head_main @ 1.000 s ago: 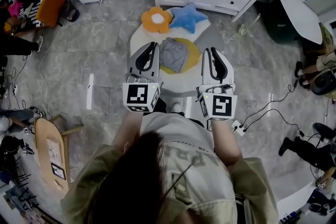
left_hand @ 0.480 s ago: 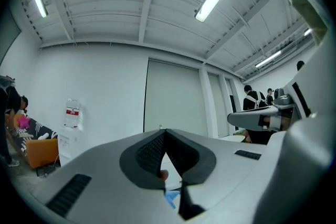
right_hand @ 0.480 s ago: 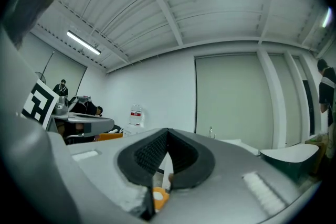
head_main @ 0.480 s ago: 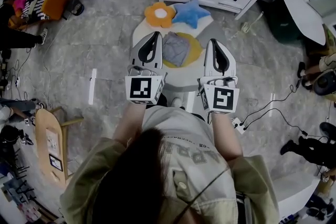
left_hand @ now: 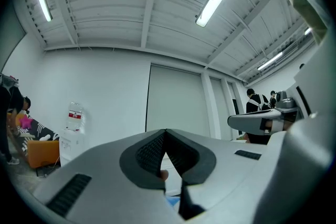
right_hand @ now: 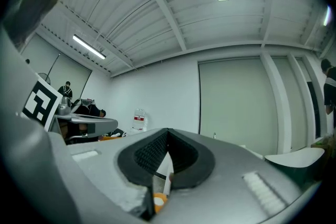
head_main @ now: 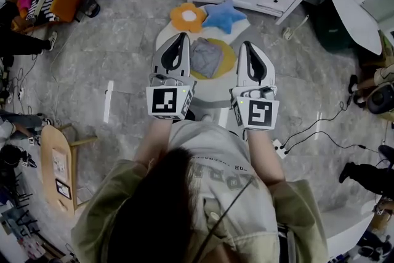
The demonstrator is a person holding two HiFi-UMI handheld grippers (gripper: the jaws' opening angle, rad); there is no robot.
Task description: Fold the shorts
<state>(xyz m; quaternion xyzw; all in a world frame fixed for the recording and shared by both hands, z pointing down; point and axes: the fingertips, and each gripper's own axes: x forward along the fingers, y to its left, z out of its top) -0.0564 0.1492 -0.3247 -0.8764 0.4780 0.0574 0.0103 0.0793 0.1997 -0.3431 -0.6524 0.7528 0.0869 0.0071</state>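
- Shorts (head_main: 205, 57) first: where are they?
- Grey bundle on a yellow mat (head_main: 229, 58), mid-bench (head_main: 209, 92). Flower cushion (head_main: 186, 16) and star cushion (head_main: 221, 14) sit just behind it, at the bench's far edge.
- Folded or not?
- Looks compact and roughly rectangular from the head view, no legs or waistband spread out. So my guess is the fold is done or nearly done. It's small in frame, so I can't tell how neat the layers are or how many folds went in.
- Claws?
- Left claw (head_main: 180, 40) has its pads pressed together with nothing between them. Right claw (head_main: 245, 46) is the same, pinched closed and empty. Both gripper views look level across the room, at walls and ceiling, no fabric anywhere in them.
- Where are they relative to the shorts?
- One on each side, tips flanking the bundle in the head view. They look raised above the bench and neither touches the cloth.
- What's left, then?
- Probably little. Maybe a final tidy or press if an edge has lifted, otherwise nothing. If the bundle is only bunched rather than folded, it would need spreading out and refolding, and these frames can't rule that out.
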